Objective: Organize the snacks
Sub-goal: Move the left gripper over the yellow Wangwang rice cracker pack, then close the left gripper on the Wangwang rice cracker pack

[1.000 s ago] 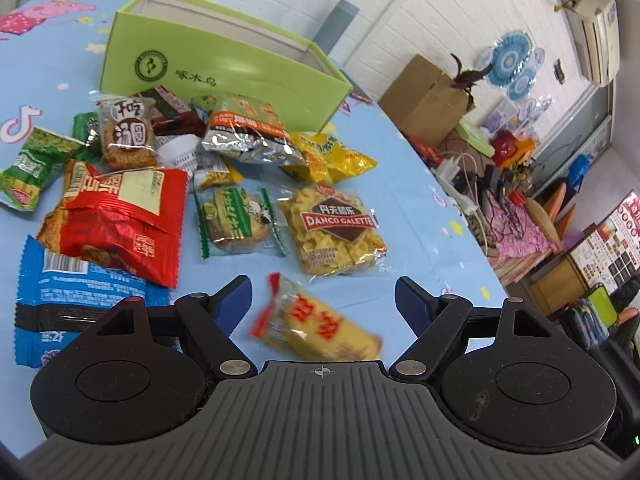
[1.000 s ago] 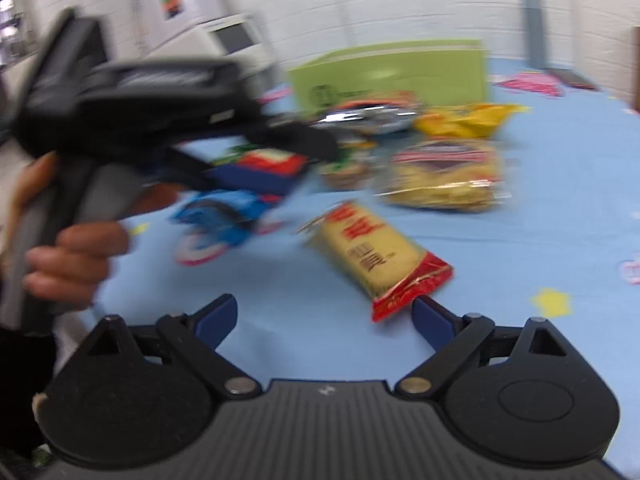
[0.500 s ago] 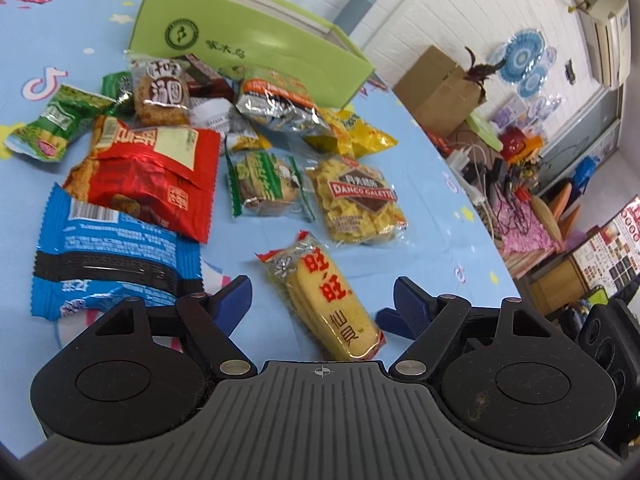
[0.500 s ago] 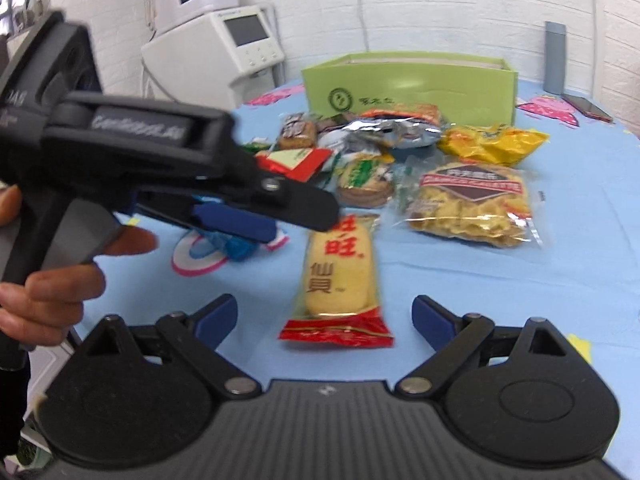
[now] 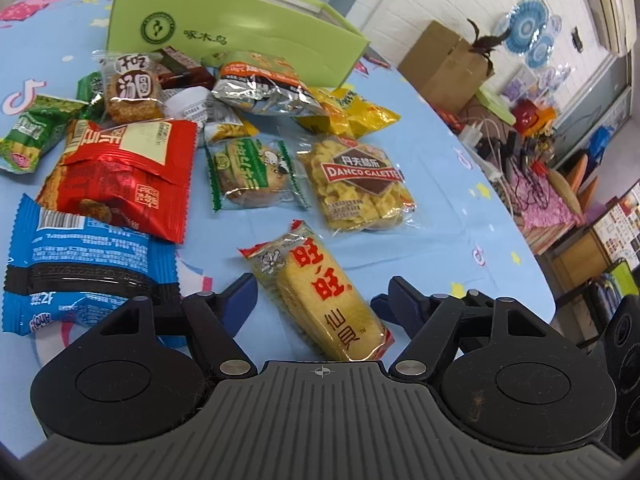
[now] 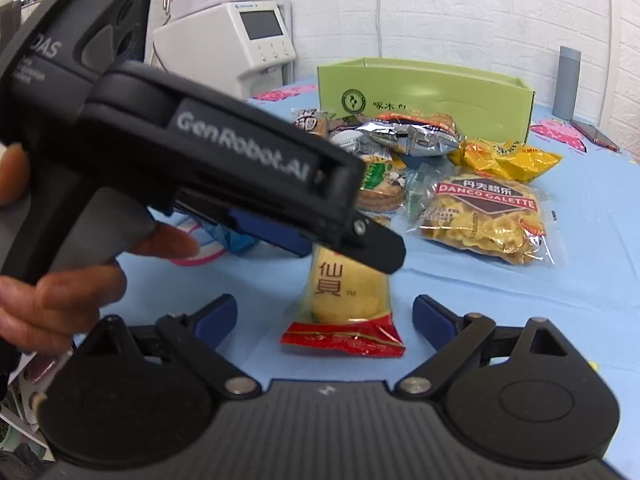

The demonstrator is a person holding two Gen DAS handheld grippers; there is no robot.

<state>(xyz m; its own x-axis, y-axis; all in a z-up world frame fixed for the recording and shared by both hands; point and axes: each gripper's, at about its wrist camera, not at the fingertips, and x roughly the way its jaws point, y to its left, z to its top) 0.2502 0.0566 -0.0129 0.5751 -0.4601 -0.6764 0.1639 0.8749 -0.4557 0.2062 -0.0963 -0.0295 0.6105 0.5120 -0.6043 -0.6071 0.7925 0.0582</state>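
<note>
A yellow rice-cracker packet with red characters (image 5: 320, 292) lies on the blue tablecloth. My left gripper (image 5: 320, 300) is open with a finger on each side of it, not touching. In the right wrist view the same packet (image 6: 344, 300) lies between the open fingers of my right gripper (image 6: 325, 316), red end nearest me. The left gripper's body (image 6: 224, 168) hangs over the packet's far end. A green open box (image 5: 224, 36) stands at the far side, behind a pile of snacks.
Around the packet lie a Danco Galette bag (image 5: 360, 188), a green-striped cookie pack (image 5: 252, 176), a red bag (image 5: 120, 168), a blue pack (image 5: 80, 264), a silver bag (image 5: 264, 88) and yellow bags (image 5: 352, 112). The table edge (image 5: 532, 256) curves at right.
The left gripper has come down and forward over the yellow packet. The right gripper has swung round, so the packet now sits straight between its fingers.
</note>
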